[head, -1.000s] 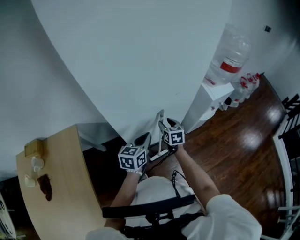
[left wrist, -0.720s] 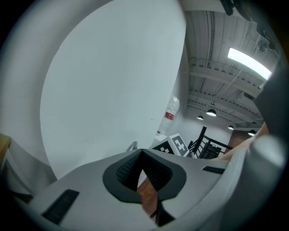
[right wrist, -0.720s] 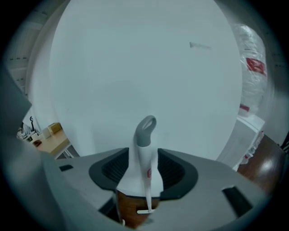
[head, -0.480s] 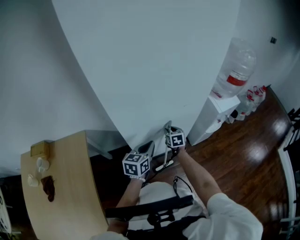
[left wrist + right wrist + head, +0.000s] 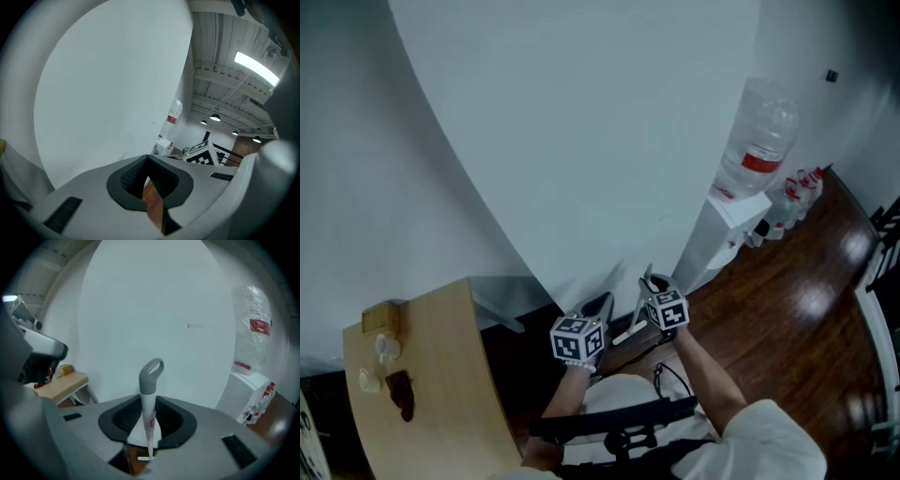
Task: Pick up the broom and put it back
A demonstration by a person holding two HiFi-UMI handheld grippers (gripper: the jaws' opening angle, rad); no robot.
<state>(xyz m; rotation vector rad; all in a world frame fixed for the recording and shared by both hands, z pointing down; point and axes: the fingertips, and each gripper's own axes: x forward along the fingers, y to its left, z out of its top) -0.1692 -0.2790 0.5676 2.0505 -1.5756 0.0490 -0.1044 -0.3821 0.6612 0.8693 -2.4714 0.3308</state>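
The broom's white handle [image 5: 149, 413] with a grey loop at its top [image 5: 152, 371] stands upright between the pads of my right gripper [image 5: 149, 401]. The jaws are closing and the pads sit against both sides of the handle. In the head view a short white piece of the broom [image 5: 630, 330] shows just below the right gripper [image 5: 652, 281], close to the white wall. My left gripper [image 5: 602, 305] hangs beside it to the left. Its jaws [image 5: 147, 161] are shut with nothing between them; only a thin slit of wooden floor shows. The broom's head is hidden.
A light wooden table [image 5: 431, 375] with small items stands at the left. A white water dispenser [image 5: 722, 220] carrying a large bottle [image 5: 759, 131] stands at the right against the wall, with small red-capped bottles [image 5: 802, 183] beyond it. Dark wooden floor [image 5: 787, 309] lies to the right.
My right gripper has shifted to the right and away from the left one, with the white broom piece moving along. The left gripper has hardly moved.
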